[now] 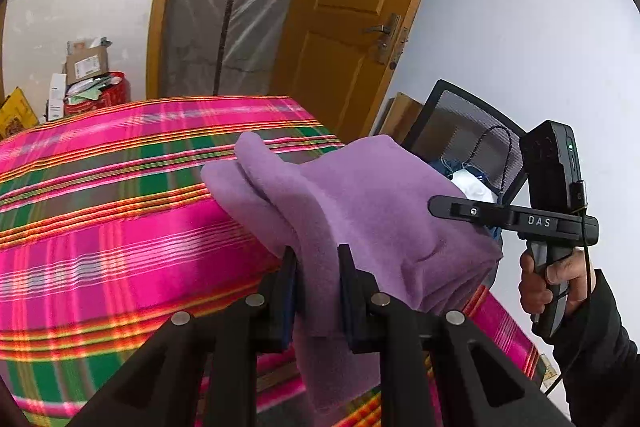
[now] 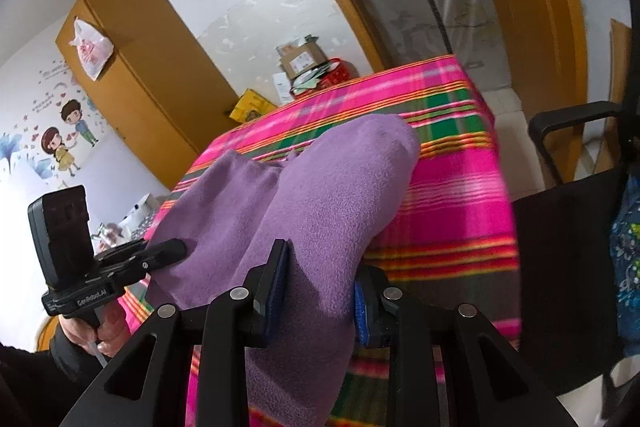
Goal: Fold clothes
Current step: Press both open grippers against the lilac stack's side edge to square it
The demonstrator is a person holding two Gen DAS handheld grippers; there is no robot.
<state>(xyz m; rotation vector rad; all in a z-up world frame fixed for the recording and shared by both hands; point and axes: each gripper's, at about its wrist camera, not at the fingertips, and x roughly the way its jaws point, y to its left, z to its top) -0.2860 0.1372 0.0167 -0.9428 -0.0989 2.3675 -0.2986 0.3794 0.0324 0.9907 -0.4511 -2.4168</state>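
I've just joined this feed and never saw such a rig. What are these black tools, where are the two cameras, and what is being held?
No robot arm: a person holds one hand-held gripper per hand, each with a fisheye camera looking along its fingers. The left view shows the left hand-held gripper shut on a purple fleece cloth; the right hand is visible there too. The right view shows the right hand-held gripper shut on the same cloth, above a pink plaid cover.
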